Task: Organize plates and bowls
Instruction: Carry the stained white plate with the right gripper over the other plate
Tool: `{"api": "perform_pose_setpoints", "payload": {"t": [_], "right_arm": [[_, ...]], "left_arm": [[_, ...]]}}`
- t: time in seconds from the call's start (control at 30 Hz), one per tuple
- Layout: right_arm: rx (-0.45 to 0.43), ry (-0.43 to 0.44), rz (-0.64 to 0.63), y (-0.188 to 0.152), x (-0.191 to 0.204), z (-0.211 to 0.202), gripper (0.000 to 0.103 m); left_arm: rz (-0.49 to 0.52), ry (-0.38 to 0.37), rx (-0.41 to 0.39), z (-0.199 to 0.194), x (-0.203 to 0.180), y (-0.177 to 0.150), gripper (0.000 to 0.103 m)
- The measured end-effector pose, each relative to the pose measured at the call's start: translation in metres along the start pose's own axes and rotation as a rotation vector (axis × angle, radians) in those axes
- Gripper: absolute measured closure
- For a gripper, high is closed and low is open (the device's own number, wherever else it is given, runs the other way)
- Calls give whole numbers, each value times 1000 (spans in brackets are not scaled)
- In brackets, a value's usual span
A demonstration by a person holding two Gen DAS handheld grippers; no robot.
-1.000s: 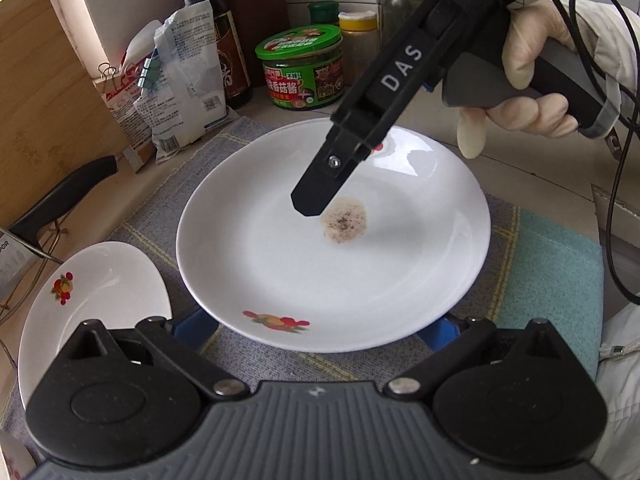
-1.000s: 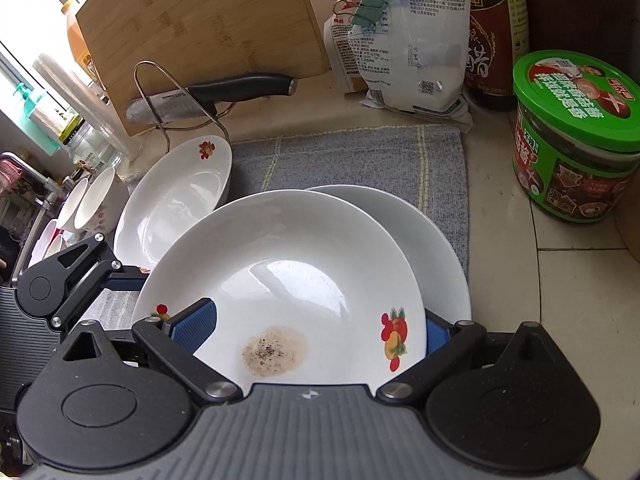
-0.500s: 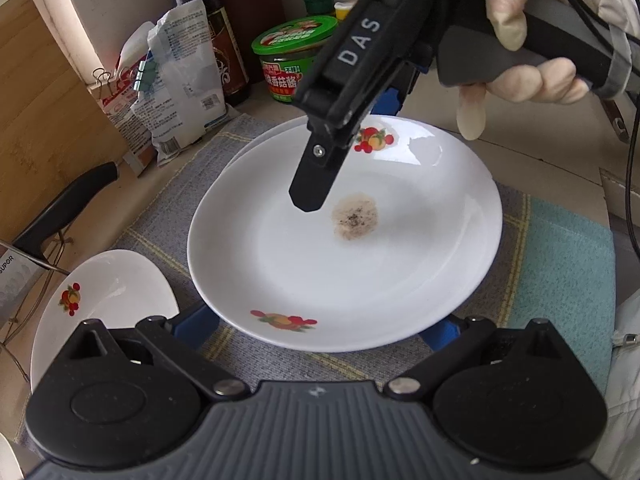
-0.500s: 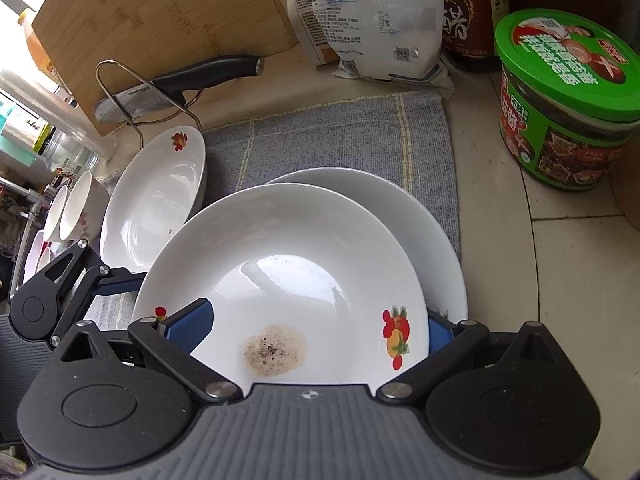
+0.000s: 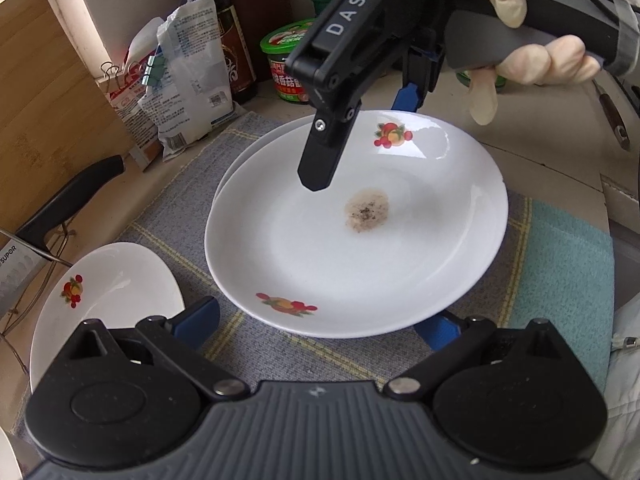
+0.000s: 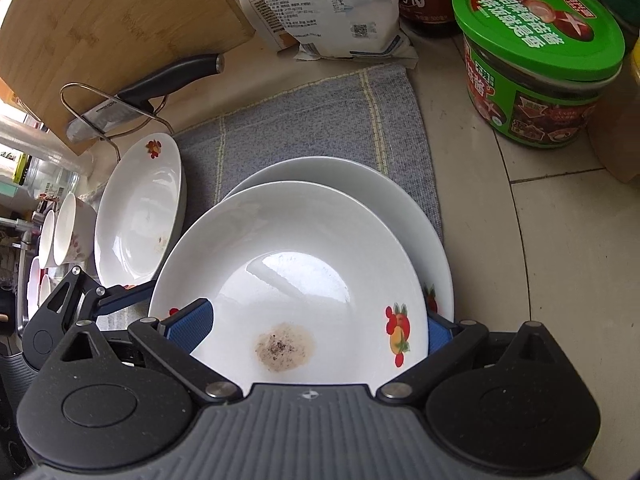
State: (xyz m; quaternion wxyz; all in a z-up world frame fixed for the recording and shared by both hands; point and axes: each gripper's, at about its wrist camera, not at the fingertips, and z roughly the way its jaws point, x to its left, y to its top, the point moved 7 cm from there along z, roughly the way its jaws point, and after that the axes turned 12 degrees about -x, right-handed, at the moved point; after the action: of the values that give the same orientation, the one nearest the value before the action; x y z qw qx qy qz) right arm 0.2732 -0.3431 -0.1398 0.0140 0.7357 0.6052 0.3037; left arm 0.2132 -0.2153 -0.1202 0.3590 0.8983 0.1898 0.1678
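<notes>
Shifted toward the right and far side of the grey mat (image 6: 320, 120) since the earlier frames, the soiled plate (image 5: 360, 248) is now shown overlapping a second plate (image 6: 360, 184) that lies on the mat beneath it, so that only the far left rim of the lower one is exposed. It is a shallow white plate with fruit motifs on the rim and a brown speckled residue (image 5: 367, 216) near its centre. Its edge is bracketed by the blue pads of the right gripper (image 6: 316, 332), which appear set against the rim on either side; a firm clamp cannot be confirmed. The left gripper (image 5: 316, 320) is held wide open at the near rim, its pads apart from the plate and holding nothing. The step in hand is judged to be stacking: the carried plate is being brought over the lower one. The next move is judged to call for centring, lowering until the rims nest, then release. Another plate (image 6: 140, 208) lies at the left edge of the mat, with bowls (image 6: 60, 232) beyond it. A knife (image 6: 160, 84), a cutting board (image 6: 100, 32), a green-lidded jar (image 6: 540, 60) and a clipped bag (image 6: 328, 8) stand at the far side
</notes>
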Motion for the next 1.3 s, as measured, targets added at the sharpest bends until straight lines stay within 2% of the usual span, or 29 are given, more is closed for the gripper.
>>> {"api": "perform_pose_setpoints", "payload": {"t": [0.63,1.3], "right_arm": [[-13,-18,32,-6,-3,-10,0],[-36,-64,1,-13,1,-19,0]], "left_arm": [[-16,-21,-24,-2,1,2,1],[-55,-31,-65,-8,3,6,1]]}}
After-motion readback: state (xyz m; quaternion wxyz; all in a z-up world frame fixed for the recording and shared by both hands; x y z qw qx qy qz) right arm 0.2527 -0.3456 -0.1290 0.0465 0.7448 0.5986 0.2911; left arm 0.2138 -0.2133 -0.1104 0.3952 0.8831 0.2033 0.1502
